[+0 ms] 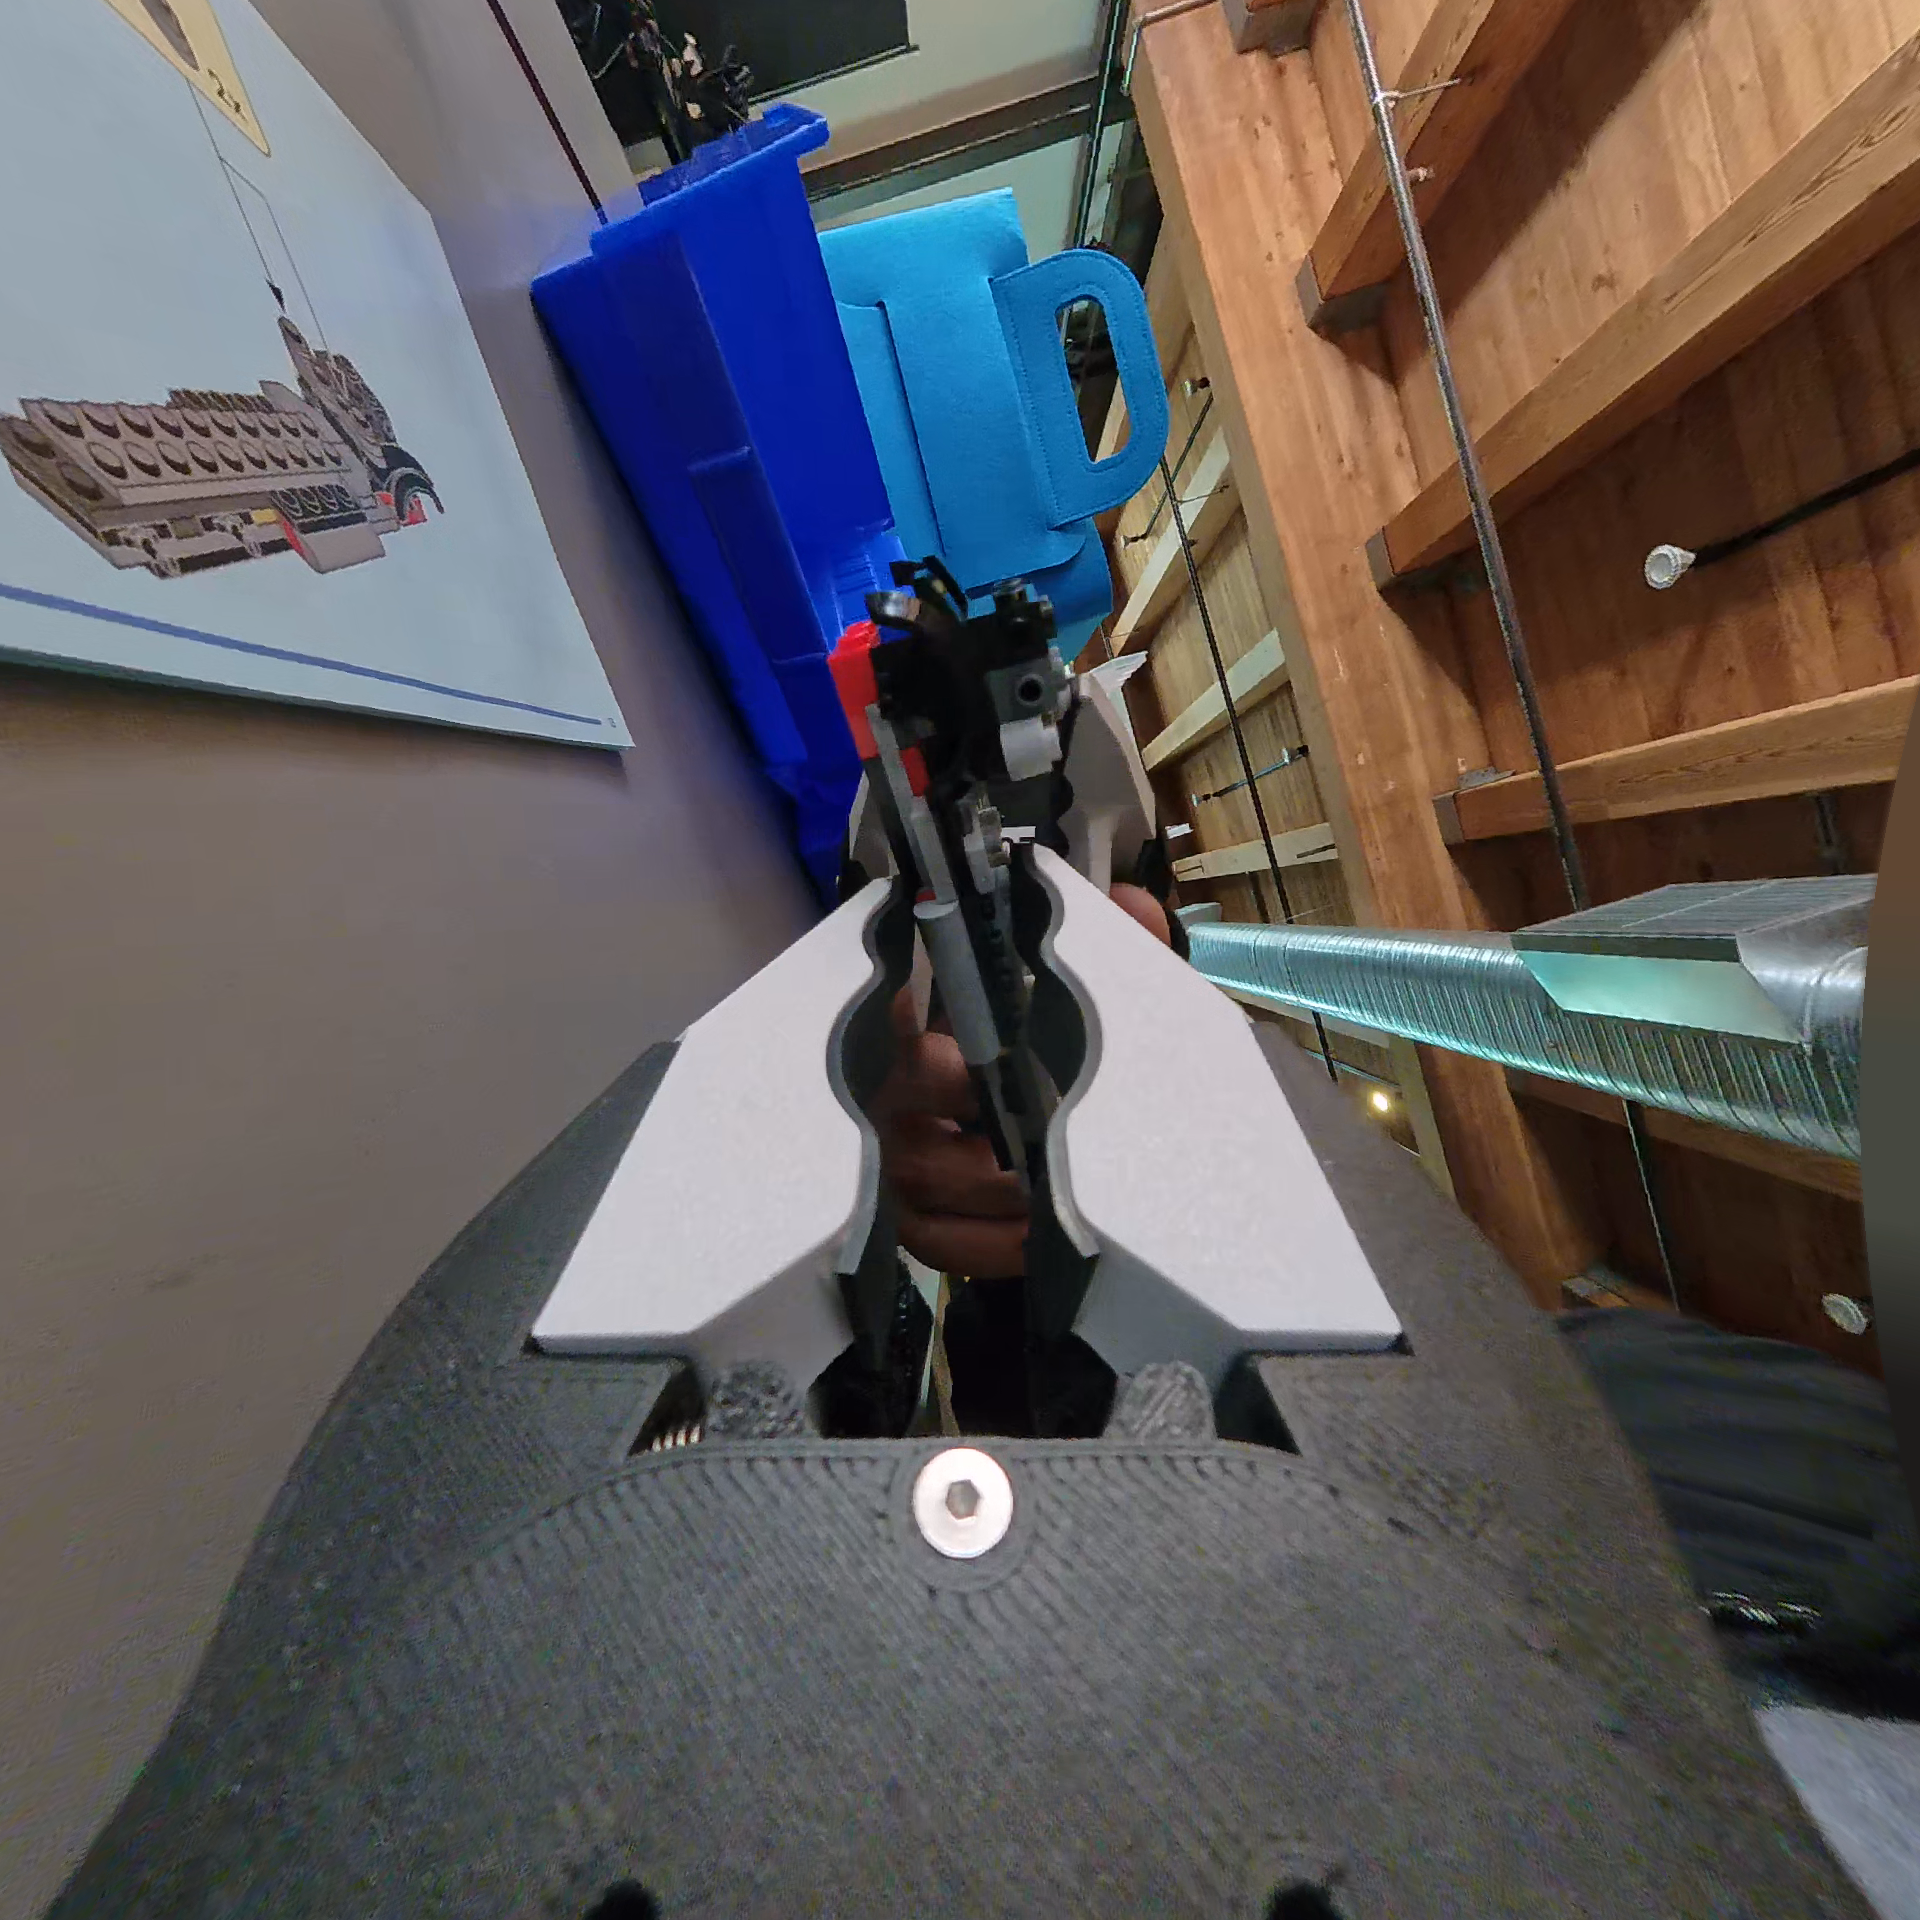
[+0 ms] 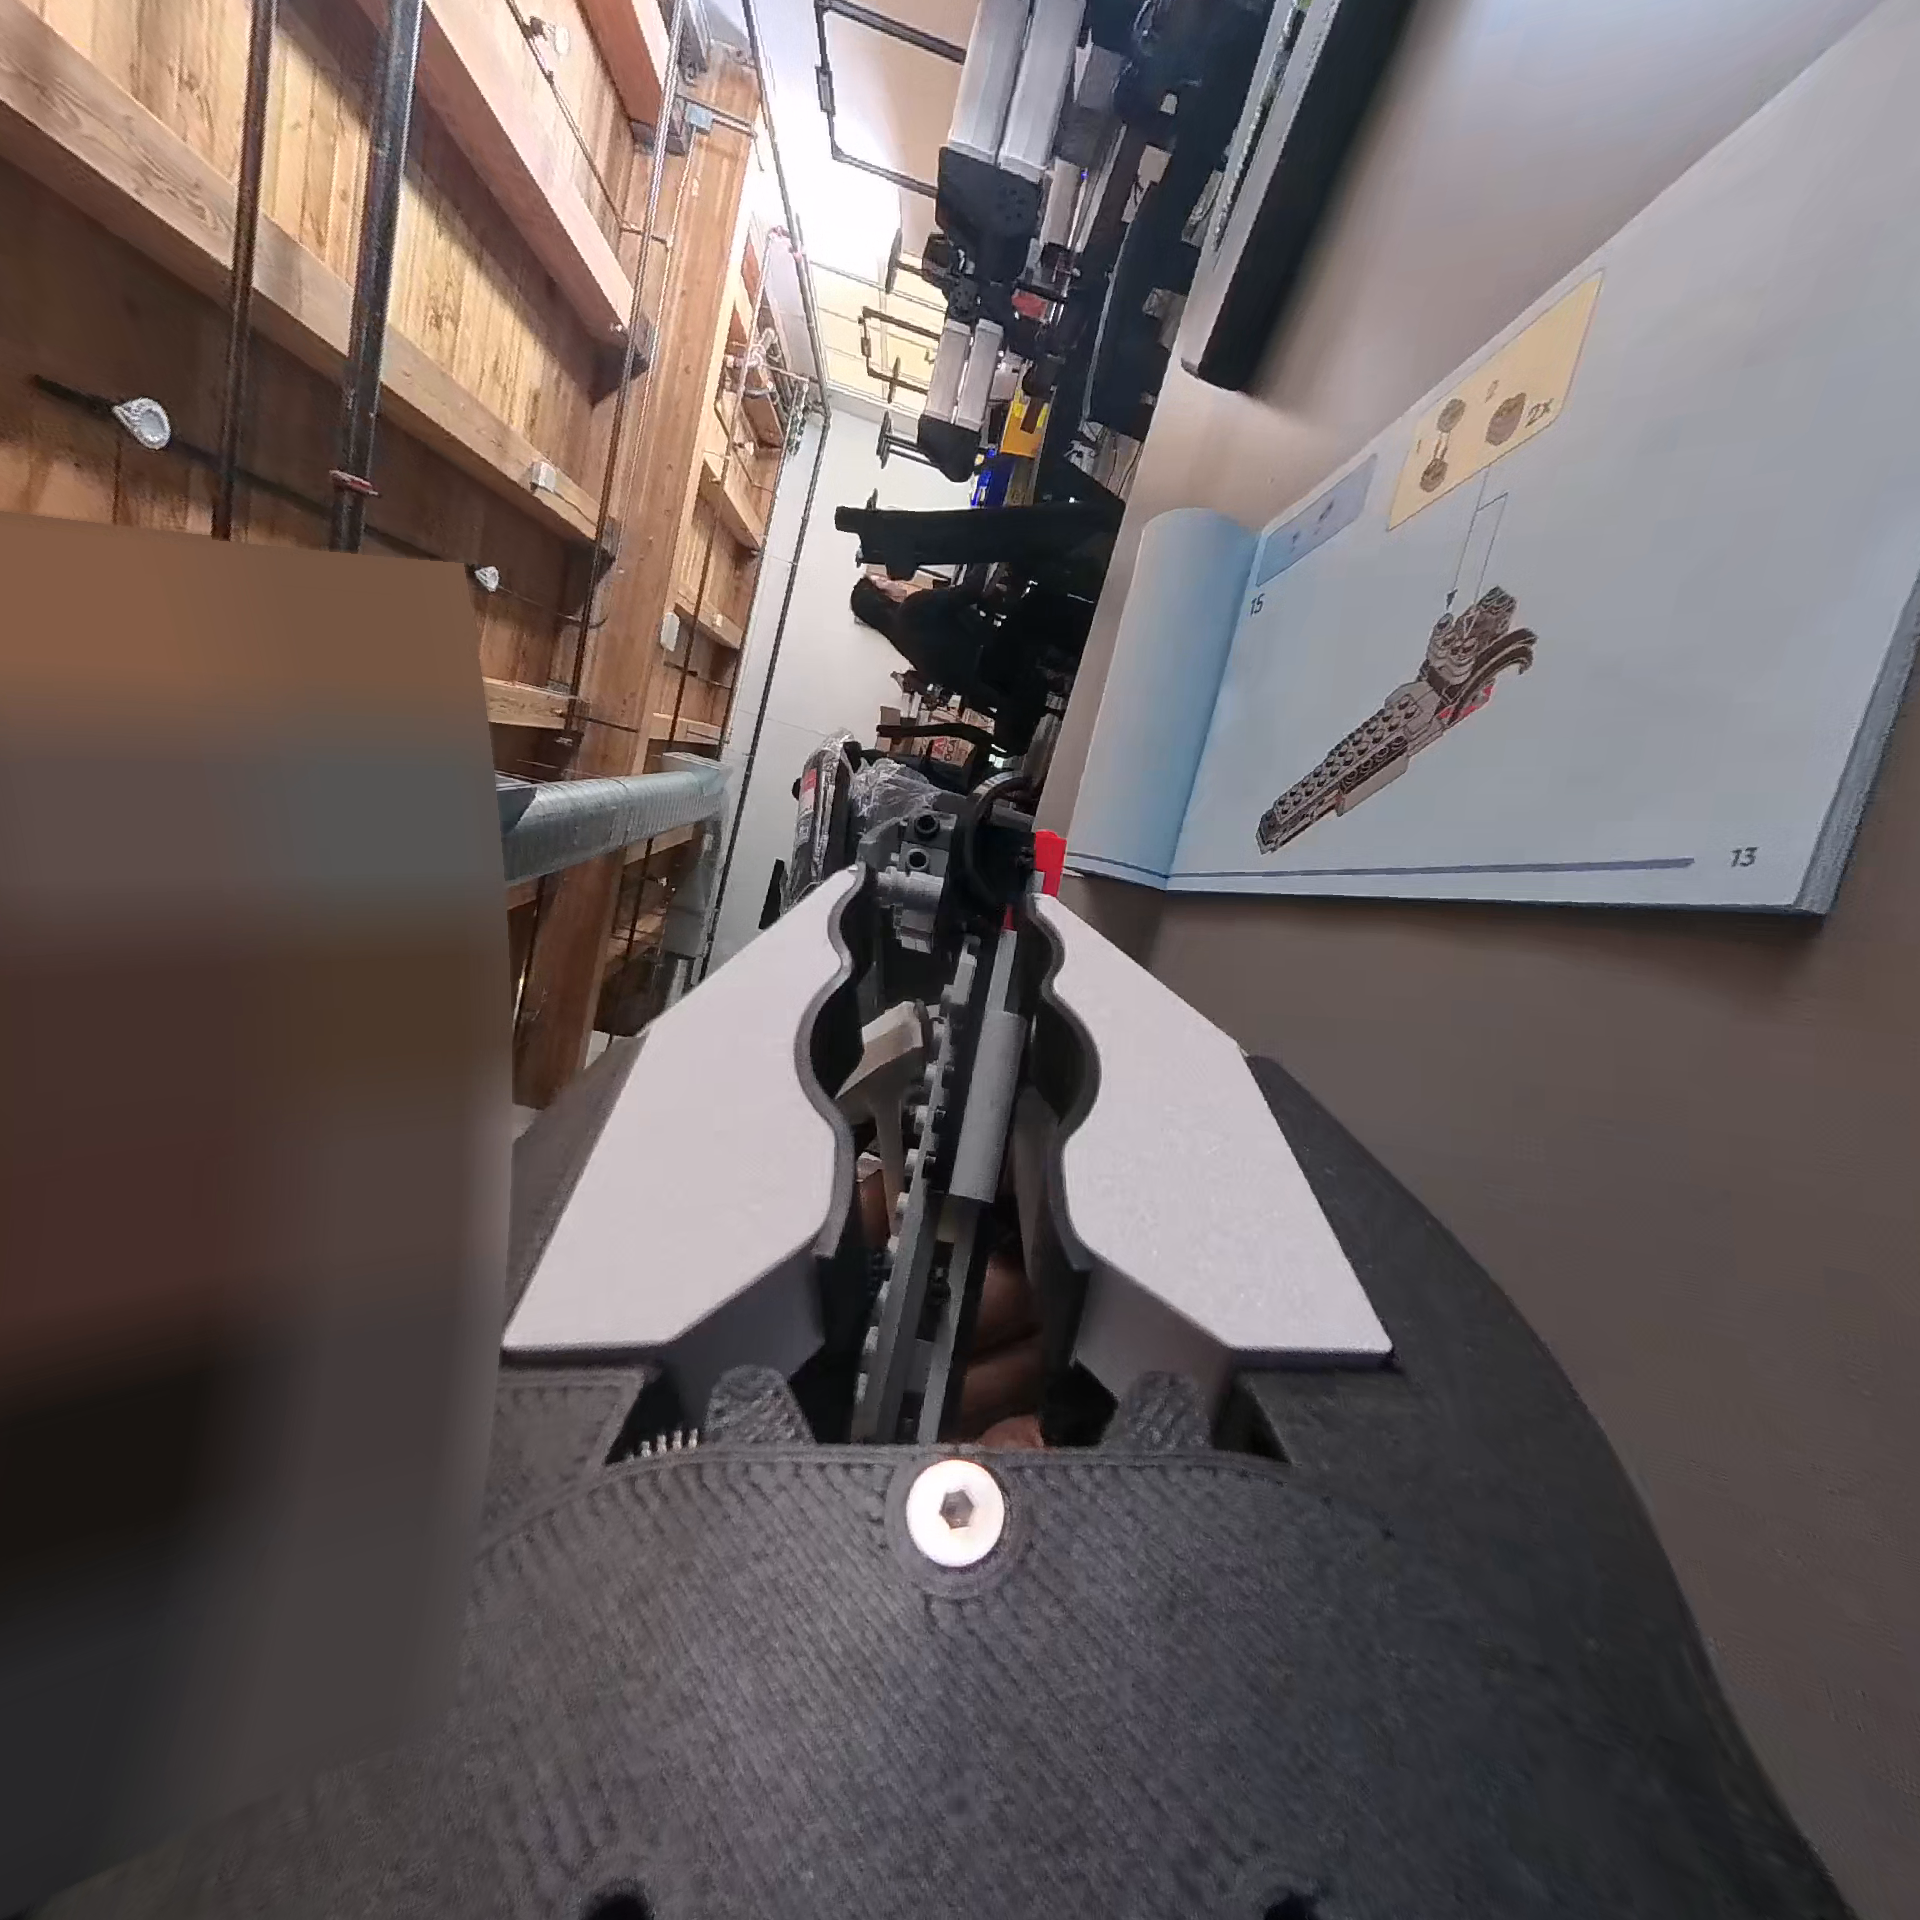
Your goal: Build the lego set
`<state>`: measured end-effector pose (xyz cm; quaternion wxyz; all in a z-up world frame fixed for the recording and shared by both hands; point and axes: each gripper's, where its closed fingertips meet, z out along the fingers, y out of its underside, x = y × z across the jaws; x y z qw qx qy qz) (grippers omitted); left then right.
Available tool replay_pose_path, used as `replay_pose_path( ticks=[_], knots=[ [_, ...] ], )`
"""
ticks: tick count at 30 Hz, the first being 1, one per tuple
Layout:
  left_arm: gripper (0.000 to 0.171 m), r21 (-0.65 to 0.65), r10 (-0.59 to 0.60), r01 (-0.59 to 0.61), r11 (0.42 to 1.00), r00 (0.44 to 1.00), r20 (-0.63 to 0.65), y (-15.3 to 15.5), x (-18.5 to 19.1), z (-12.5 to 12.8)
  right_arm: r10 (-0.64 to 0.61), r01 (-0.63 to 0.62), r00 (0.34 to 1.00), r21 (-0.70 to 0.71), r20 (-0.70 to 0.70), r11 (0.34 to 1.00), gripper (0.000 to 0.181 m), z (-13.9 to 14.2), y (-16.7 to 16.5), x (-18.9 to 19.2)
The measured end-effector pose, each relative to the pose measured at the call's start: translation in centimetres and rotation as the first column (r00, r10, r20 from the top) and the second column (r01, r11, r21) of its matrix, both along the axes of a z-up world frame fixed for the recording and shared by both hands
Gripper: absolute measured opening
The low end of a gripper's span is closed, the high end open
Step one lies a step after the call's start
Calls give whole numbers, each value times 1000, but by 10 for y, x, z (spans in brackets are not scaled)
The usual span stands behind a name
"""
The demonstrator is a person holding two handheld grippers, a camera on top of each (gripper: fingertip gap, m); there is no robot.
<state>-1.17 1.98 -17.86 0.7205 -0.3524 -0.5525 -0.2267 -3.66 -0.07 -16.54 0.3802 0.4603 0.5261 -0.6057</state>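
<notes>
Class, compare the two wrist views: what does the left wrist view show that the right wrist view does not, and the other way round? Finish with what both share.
Only the left wrist view shows the blue bin and the light-blue felt bag. Only the right wrist view shows the room's far end, with black equipment and a person. Both show the lego model between a gripper's fingers, the instruction booklet, the wooden beams and the metal duct.

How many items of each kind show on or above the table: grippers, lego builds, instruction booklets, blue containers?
Grippers: 2 (left gripper, right gripper)
Lego model: 1, held in both sets of jaws
Instruction booklet: 1, open
Blue containers: 2 (dark blue bin, light blue felt bag)
Total: 6
</notes>
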Motion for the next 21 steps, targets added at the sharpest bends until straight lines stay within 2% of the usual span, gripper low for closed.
replay_pose_path(
  ticks=[10,21],
  knots=[
    [19,16,-8,8,1000,1000,13,0,0,0,-13,13,1000,24,-25,1000,33,0,0,-1],
    [19,26,-11,11,1000,1000,15,-1,0,0,-16,18,997,22,-78,1000,26,3,1,-1]
  ],
)
